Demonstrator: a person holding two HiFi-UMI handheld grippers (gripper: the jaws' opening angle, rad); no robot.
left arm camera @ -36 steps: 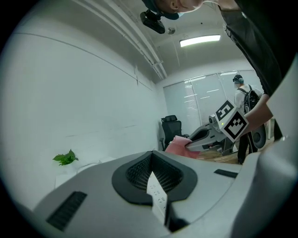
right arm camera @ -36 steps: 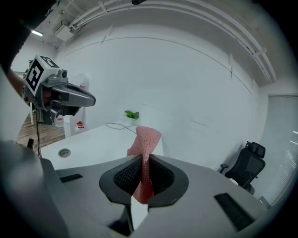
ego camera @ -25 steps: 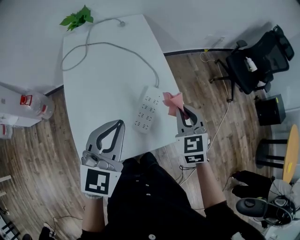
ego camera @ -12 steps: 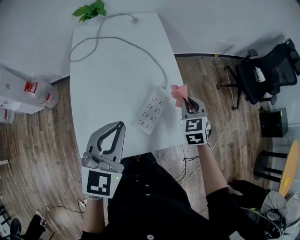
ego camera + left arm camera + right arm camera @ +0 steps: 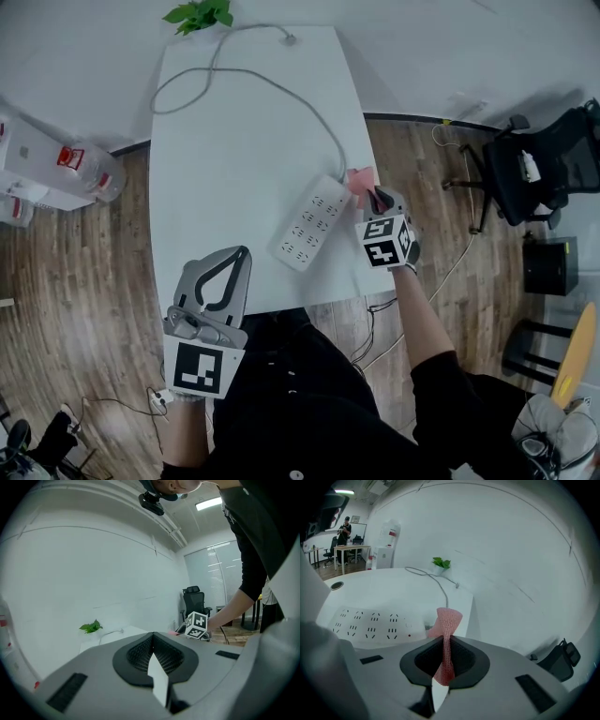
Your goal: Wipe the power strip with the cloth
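Note:
A white power strip point(image 5: 308, 223) lies slantwise near the white table's right edge, its grey cable point(image 5: 281, 84) looping to the far end. In the right gripper view the power strip point(image 5: 370, 623) sits low at left. My right gripper point(image 5: 377, 199) is shut on a pink cloth point(image 5: 360, 179), whose free end hangs over the strip's far right corner. The cloth point(image 5: 446, 634) stands pinched between the jaws in that gripper's own view. My left gripper point(image 5: 234, 255) is shut and empty, over the table's near edge, left of the strip.
A green plant sprig point(image 5: 199, 13) lies at the table's far end. The table point(image 5: 234, 169) is narrow, with wooden floor on both sides. Water bottles point(image 5: 89, 169) stand on the floor at left. A black office chair point(image 5: 548, 164) is at right.
My right gripper has carried the pink cloth forward and down toward the power strip's far right corner. The left gripper has stayed where it was.

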